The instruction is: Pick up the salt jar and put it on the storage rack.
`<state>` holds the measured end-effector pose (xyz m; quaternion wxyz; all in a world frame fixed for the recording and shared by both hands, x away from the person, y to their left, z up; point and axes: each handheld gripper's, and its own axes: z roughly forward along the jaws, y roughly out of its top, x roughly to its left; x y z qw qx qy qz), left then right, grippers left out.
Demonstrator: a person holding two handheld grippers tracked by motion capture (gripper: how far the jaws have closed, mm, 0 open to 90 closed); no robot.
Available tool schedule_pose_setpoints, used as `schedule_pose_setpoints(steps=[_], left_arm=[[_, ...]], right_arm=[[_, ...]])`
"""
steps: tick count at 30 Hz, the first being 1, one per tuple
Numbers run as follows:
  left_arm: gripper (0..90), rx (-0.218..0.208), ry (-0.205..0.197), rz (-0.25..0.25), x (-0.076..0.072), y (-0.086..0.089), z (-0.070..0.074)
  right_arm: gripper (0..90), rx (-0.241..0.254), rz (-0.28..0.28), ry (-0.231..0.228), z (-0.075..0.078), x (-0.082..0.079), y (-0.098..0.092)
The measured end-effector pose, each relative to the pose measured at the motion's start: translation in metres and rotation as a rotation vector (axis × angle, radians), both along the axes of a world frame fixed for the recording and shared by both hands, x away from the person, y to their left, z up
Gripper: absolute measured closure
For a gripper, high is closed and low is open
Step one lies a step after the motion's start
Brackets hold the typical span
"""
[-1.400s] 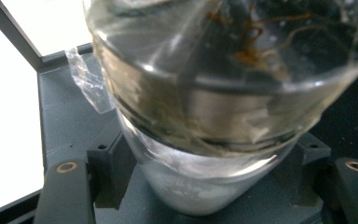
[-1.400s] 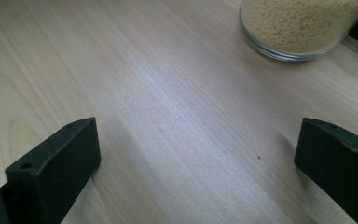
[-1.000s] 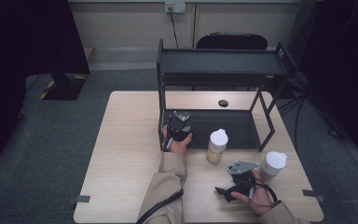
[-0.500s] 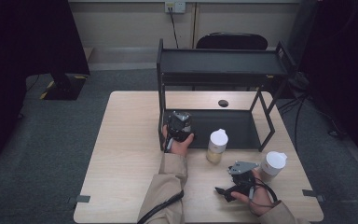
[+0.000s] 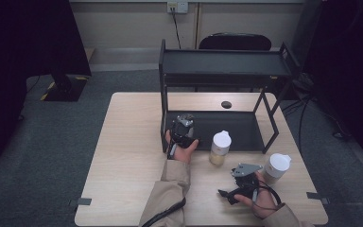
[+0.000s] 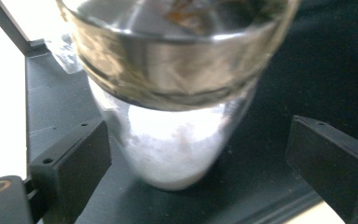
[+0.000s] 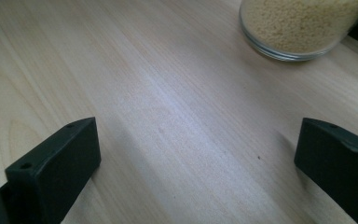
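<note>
A light wooden table (image 5: 132,156) is seen from above, with a black two-level shelf rack (image 5: 227,66) standing at its far side. The left hand-held gripper (image 5: 181,128) is held at the near left corner of the rack's lower shelf. In the left gripper view, a glass jar (image 6: 177,116) of white powder is seen standing on that dark lower shelf, between the two black jaws. The jaws have just been opening, and they are now spread wide, with a clear gap left on either side of the jar, so nothing is gripped. A second jar with pale yellow grains and a white lid (image 5: 220,147) is placed on the table just in front of the rack. The right hand-held gripper (image 5: 240,182) is held low over the near right part of the table, its jaws spread wide with only bare wood between them. A third white-lidded jar (image 5: 276,166) is stood just beside it, on its right.
</note>
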<state>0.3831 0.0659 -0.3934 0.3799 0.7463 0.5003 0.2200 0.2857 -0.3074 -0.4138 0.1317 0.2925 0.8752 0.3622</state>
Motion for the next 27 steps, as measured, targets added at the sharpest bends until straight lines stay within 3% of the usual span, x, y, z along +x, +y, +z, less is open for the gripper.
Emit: schedule_pose_setpoints(steps=[27], left_arm=[[3.6,-0.008,-0.029,-0.071,-0.027,0.010,0.002]], right_arm=[[0.0,0.000,0.000,0.000,0.000,0.000,0.000]])
